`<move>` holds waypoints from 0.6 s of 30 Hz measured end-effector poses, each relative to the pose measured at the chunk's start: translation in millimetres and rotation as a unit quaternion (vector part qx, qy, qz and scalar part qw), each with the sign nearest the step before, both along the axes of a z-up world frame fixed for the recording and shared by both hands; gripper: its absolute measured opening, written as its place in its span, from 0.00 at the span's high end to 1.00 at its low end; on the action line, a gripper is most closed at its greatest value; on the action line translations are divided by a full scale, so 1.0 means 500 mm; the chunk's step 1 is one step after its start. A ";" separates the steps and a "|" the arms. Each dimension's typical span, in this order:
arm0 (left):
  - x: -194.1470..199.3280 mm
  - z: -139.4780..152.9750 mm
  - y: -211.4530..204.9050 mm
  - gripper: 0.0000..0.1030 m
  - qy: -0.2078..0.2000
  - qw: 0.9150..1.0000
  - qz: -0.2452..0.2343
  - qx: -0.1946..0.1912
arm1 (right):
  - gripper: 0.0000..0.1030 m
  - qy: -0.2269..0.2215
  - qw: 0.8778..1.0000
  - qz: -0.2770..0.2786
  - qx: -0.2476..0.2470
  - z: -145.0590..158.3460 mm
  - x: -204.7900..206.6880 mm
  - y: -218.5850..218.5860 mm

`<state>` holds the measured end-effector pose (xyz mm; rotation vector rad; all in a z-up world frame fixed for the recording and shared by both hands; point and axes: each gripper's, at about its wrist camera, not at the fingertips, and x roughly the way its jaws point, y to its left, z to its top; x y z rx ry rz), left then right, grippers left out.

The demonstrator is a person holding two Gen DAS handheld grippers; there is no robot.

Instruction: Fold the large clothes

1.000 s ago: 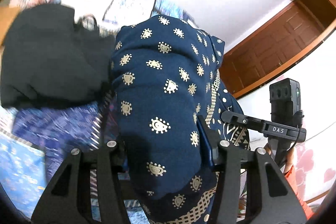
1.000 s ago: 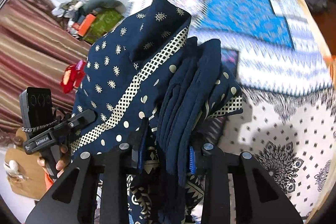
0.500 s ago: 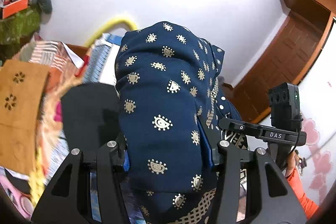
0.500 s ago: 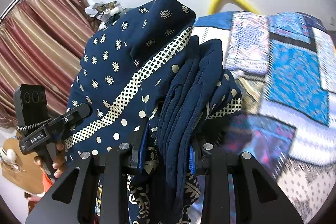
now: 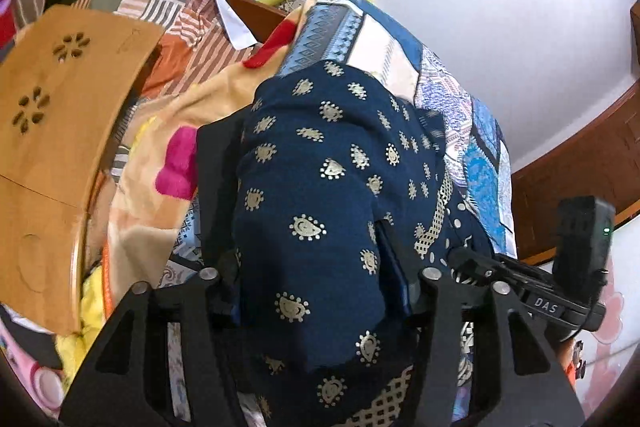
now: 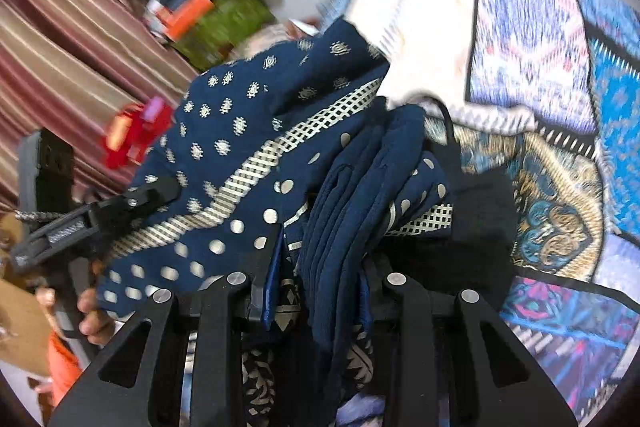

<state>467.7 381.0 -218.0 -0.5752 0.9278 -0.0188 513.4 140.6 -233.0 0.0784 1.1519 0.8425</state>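
A navy garment [image 5: 328, 167] with gold paisley print hangs bunched between both grippers. In the left wrist view it fills the gap of my left gripper [image 5: 308, 259], whose jaws are opening while both pads still touch the cloth. My right gripper [image 6: 320, 279] is shut on a thick stack of the garment's folds [image 6: 352, 195], beside its checked and dotted border. Each gripper shows in the other's view: the right one [image 5: 560, 291] at right, the left one [image 6: 92, 223] at left, held by a hand. The garment's lower part is hidden behind the fingers.
A blue patchwork bedspread [image 6: 540, 67] lies below and behind. A black garment [image 5: 216, 167] sits under the navy one. At left are a wooden board [image 5: 52, 131] with flower cutouts and a pile of striped clothes [image 5: 192, 27]. A brown door [image 5: 580, 163] stands right, a striped curtain [image 6: 60, 47] left.
Both grippers have swung sideways and down with the garment. The wooden board and clothes pile have come into the left view, and the bedspread fills more of the right view.
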 end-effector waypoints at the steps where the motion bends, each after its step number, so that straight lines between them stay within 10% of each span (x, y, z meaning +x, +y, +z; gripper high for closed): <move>1: -0.008 -0.002 0.001 0.43 -0.010 1.000 -0.002 -0.003 | 0.68 0.003 1.000 0.004 0.005 -0.022 0.004 -0.001; 10: -0.095 0.048 -0.060 0.16 -0.021 0.991 0.016 0.131 | 0.42 -0.067 0.996 0.011 -0.056 0.033 -0.073 -0.029; 18: -0.223 0.052 -0.138 0.16 0.006 0.980 -0.010 0.199 | 0.38 -0.055 0.997 -0.009 -0.062 0.069 -0.143 -0.097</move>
